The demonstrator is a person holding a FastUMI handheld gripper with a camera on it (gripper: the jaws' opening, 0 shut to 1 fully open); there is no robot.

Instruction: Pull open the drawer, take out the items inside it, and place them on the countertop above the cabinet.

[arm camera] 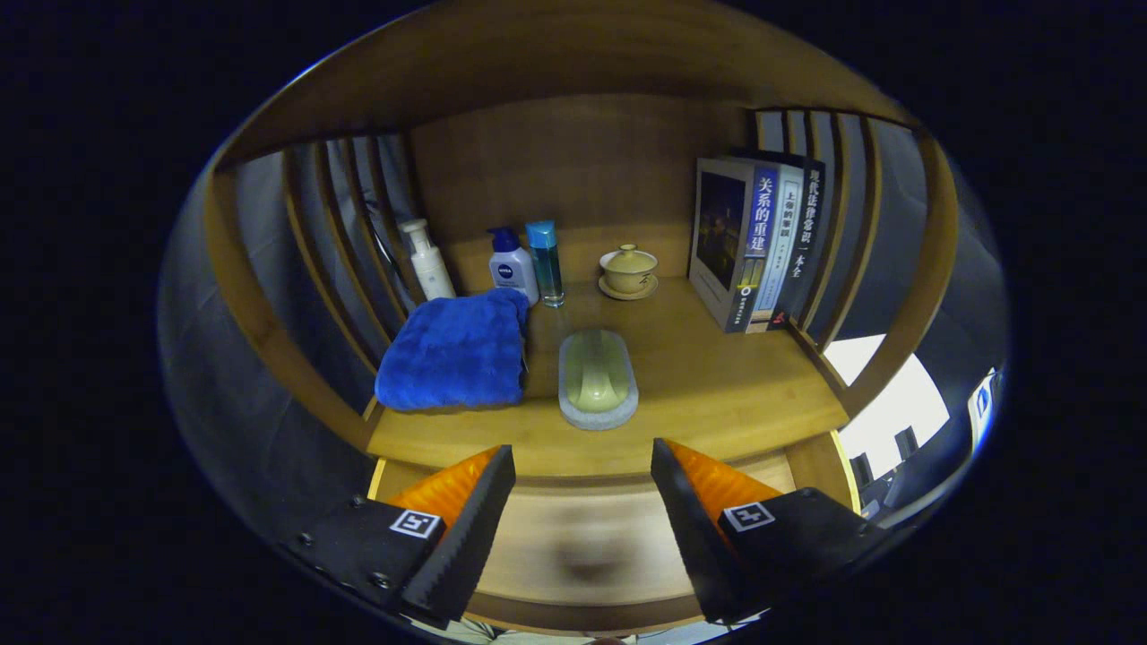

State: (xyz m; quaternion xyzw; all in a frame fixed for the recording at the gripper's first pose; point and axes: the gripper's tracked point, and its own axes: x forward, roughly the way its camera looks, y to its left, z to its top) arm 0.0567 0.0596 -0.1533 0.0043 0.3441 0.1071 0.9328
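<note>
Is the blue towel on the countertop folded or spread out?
Folded. The blue towel lies as a thick, compact pad on the countertop, left of the scrubbing brush. The tongs are open, holding nothing.

A home-like wooden shelf nook with toiletry bottles, books, lidded teacup

Upright book with blue spine, right of lidded beige ceramic teacup: white characters "关系的重建". Neighbouring spines: characters blurred. White pump bottle with blue cap, left of teacup: round blue logo badge. Gripper, fingers apart, empty: square black-white marker on each.
</note>
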